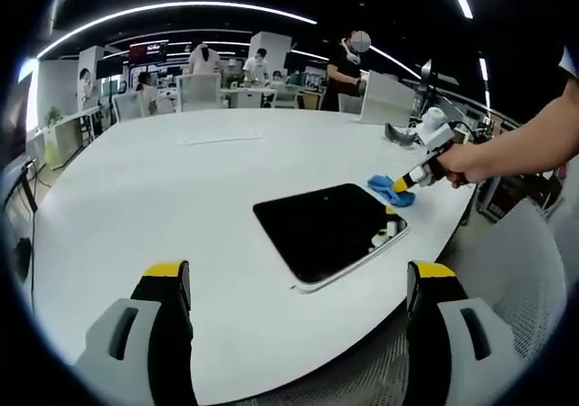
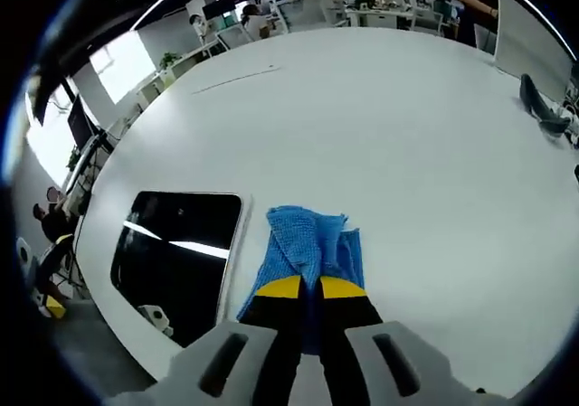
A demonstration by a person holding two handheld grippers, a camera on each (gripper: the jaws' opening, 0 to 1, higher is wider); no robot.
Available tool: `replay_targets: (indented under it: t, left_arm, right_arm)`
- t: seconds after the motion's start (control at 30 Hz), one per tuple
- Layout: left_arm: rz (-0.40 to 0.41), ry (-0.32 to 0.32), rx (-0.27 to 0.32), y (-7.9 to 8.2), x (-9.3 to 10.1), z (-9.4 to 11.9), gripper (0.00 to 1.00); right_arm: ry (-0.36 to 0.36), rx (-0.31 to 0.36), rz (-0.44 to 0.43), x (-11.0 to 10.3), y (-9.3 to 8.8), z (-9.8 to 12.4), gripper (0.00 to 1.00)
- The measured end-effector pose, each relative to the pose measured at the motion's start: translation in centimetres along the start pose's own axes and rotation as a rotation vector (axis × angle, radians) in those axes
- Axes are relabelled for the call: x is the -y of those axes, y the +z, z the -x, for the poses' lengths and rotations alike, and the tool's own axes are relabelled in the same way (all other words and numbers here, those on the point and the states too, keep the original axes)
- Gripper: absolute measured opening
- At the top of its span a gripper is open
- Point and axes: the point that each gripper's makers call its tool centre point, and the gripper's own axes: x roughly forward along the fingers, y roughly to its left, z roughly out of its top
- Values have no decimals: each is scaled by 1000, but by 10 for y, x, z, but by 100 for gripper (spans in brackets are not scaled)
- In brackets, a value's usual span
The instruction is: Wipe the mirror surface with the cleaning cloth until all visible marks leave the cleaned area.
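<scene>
Now my right gripper (image 2: 310, 290) clamps the cloth (image 2: 308, 243) just right of the mirror (image 2: 176, 252); left gripper (image 1: 298, 284) hangs released; next I drag the cloth onto the glass

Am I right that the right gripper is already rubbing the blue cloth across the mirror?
Not quite: the right gripper is shut on the blue cloth, but the right gripper view shows the cloth on the white table beside the mirror, not on it.

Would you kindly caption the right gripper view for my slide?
Right tool grips blue cleaning cloth on white table, beside dark rectangular mirror.
</scene>
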Motion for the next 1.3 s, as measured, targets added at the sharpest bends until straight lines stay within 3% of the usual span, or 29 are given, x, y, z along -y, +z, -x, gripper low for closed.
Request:
replay_targets:
  t: [0.13,0.27,0.37,0.4,0.47,0.57,0.87,1.0,1.07,1.27,1.3]
  left_arm:
    - [4,7,3,1,-1,1,99]
    - [1,9,-3,0,-1,1,99]
    - [-30,3,-16,-2,1,1,99]
    - [-30,0,-20,-2,2,0,99]
    - [-27,-4,-28,-4,2,1,99]
    - [-12,-5,-23,-4,2,1,99]
    - [-31,-8,-6,-2,1,0,99]
    - [-47,-7,0,0,1,-1,99]
    - [-49,-11,7,2,2,-1,99]
    - [-38,-24,-2,6,6,-5,99]
    - [-21,-2,14,10,1,-4,99]
  right_arm:
    - [-56,68,77,8,16,14,22]
    - [-37,141,92,10,20,34,55]
    - [-3,212,198,11,26,50,69]
    - [-23,201,220,14,23,57,75]
    - [30,237,232,12,19,72,85]
    - [27,280,262,24,13,86,94]
    - [26,298,281,34,-27,109,98]
    - [9,312,250,36,-46,123,98]
    - [11,318,235,47,-46,119,98]
    - [-13,351,138,48,-82,130,98]
    - [-15,389,115,44,-80,133,98]
